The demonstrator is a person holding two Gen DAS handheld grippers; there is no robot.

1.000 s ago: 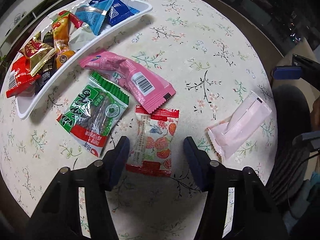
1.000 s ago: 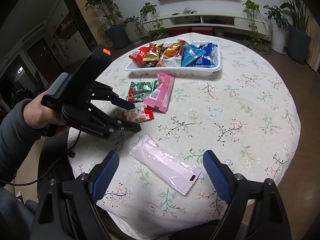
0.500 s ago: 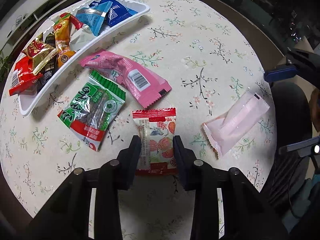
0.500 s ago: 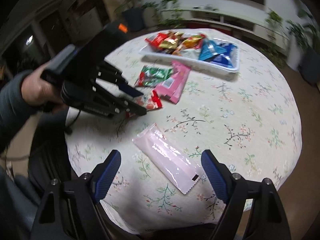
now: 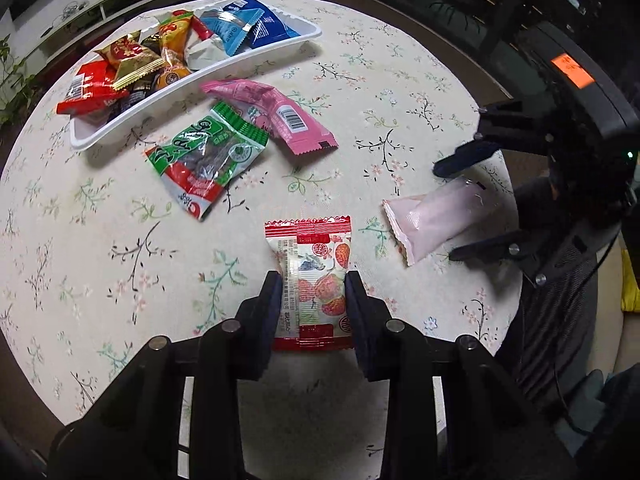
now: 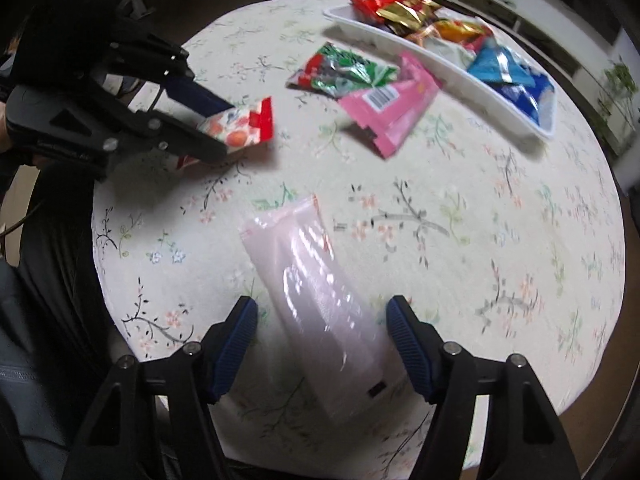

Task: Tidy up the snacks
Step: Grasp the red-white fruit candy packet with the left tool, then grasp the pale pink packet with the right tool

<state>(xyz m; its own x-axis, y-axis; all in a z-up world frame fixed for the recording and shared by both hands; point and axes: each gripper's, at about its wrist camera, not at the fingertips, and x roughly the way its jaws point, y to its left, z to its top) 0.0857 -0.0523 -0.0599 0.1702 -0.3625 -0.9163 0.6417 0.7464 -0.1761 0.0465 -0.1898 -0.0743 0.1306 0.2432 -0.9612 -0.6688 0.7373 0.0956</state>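
The left tool (image 5: 312, 292) is clenched on a red-and-white strawberry snack packet (image 5: 310, 268), its two fingers pressing the packet's long sides; in the right wrist view the packet (image 6: 240, 130) is lifted clear of the round table (image 5: 120, 272) and casts a shadow on the floral cloth. The right tool (image 6: 322, 330) is spread wide, its blue-padded fingers (image 6: 236, 340) standing on either side of a pale pink wrapper (image 6: 316, 292) that lies flat near the table's edge, with a gap on both sides so neither pad touches it. From the left wrist view the same wrapper (image 5: 436, 220) lies between the right tool's dark fingers (image 5: 466, 158). Farther out, a green-and-red snack bag (image 5: 206, 162) lies on the cloth, and a bright pink packet (image 5: 276, 116) with a barcode lies just beside it, its edge overlapped by the green bag. Beyond them a long white tray (image 5: 192, 80) sits toward the far edge of the table, filled with wrapped snacks: red ones (image 5: 90, 92) at one end, gold and orange ones in the middle, blue ones (image 5: 248, 26) at the other end. The right wrist view is motion-blurred.
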